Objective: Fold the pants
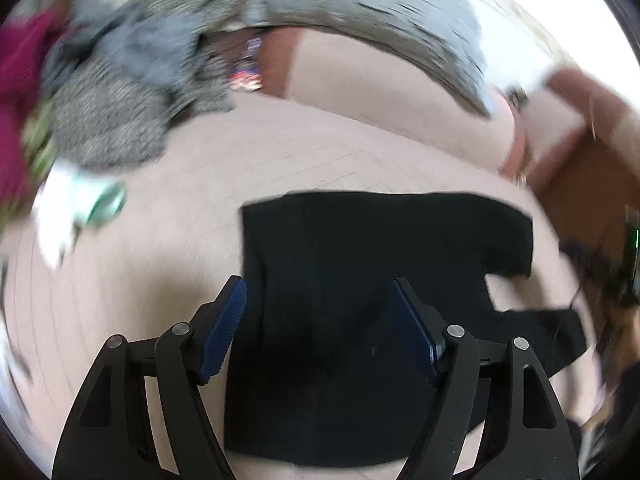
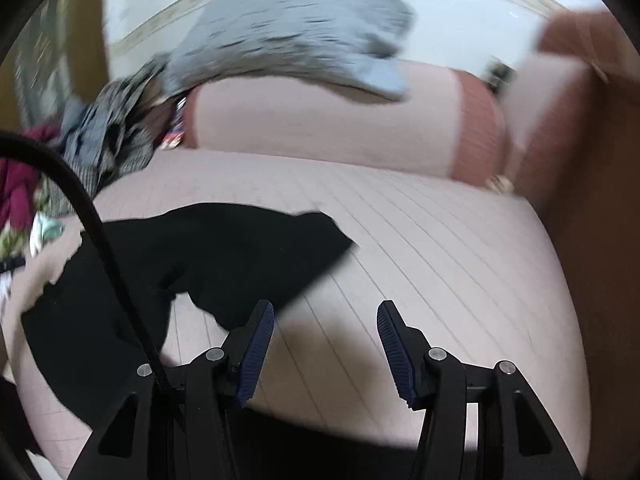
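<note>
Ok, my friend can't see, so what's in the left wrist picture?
Black pants lie on a pink bed, right under the left gripper, whose jaws are open and hold nothing. A blurry heap of grey clothes and a grey pillow sit farther back.

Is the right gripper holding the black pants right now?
No, the right gripper is open with nothing between its fingers, over bare pink bed cover, and the black pants lie to its left.
</note>
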